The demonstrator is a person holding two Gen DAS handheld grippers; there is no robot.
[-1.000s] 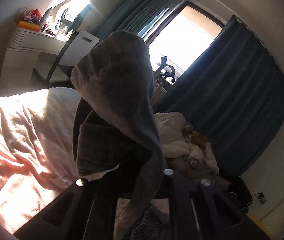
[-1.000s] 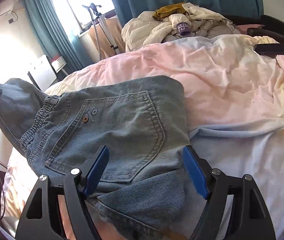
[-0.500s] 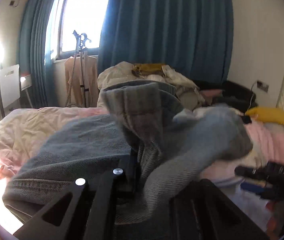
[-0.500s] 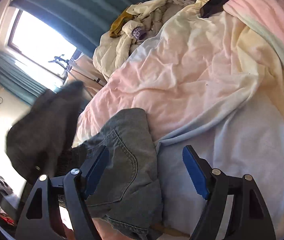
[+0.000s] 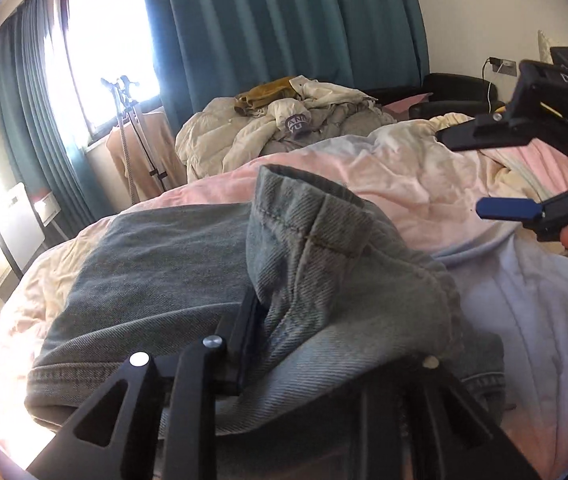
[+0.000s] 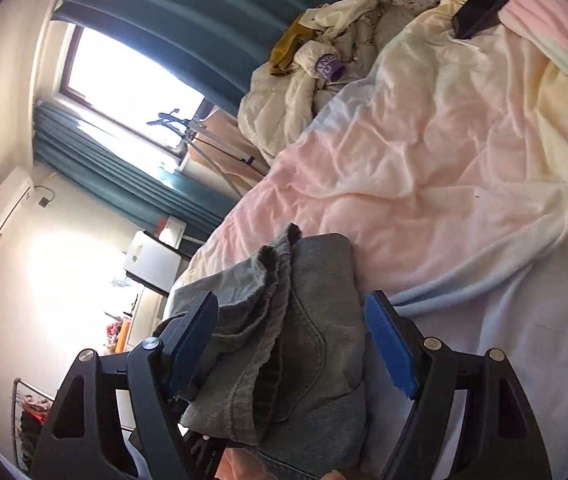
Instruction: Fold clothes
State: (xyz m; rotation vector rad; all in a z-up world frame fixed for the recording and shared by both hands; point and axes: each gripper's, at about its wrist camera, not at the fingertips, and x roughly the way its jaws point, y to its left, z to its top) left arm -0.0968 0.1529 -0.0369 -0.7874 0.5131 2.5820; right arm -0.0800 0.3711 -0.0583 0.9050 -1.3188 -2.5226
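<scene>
Progress: faded blue denim jeans doubled over on the pink and cream duvet; squaring up and further folds left.
Left claw: just been opening, narrow gap, raised denim hem between the jaws, grip unclear.
Right claw: wide, empty, folded jeans just ahead.

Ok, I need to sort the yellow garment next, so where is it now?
The mustard-yellow garment lies on top of the pile of cream clothes at the far end of the bed, before the teal curtain, in the upper middle of the left wrist view.
</scene>
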